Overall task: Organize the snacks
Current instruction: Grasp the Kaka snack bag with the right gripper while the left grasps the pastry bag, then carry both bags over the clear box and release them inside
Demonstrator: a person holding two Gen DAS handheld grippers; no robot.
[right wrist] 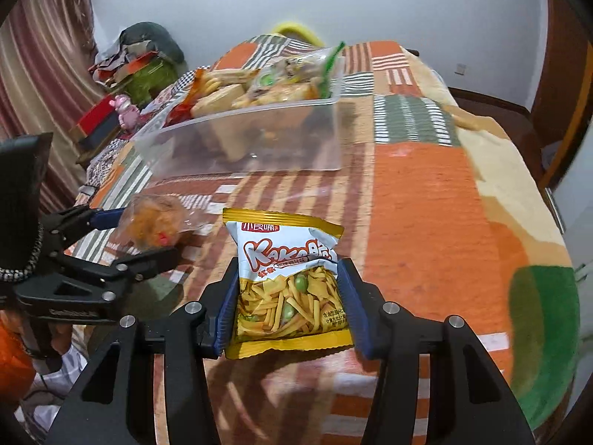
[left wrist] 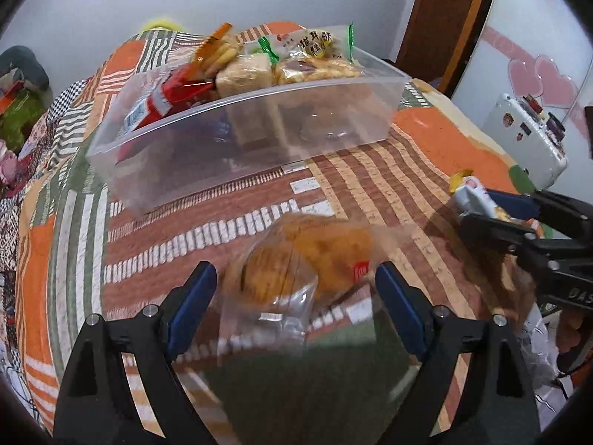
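A clear plastic bin holding several snack packs sits at the far side of the patchwork bedspread; it also shows in the right wrist view. My left gripper is open around a clear bag of orange crackers, with gaps on both sides. That bag and the left gripper also show in the right wrist view. My right gripper is shut on a yellow and white Kaka snack pack, held above the bedspread. The right gripper with its pack shows at the right of the left wrist view.
The patchwork bedspread stretches to the right of the bin. A white mini fridge stands beyond the bed's right edge. Clutter and a red box lie left of the bed by the curtain.
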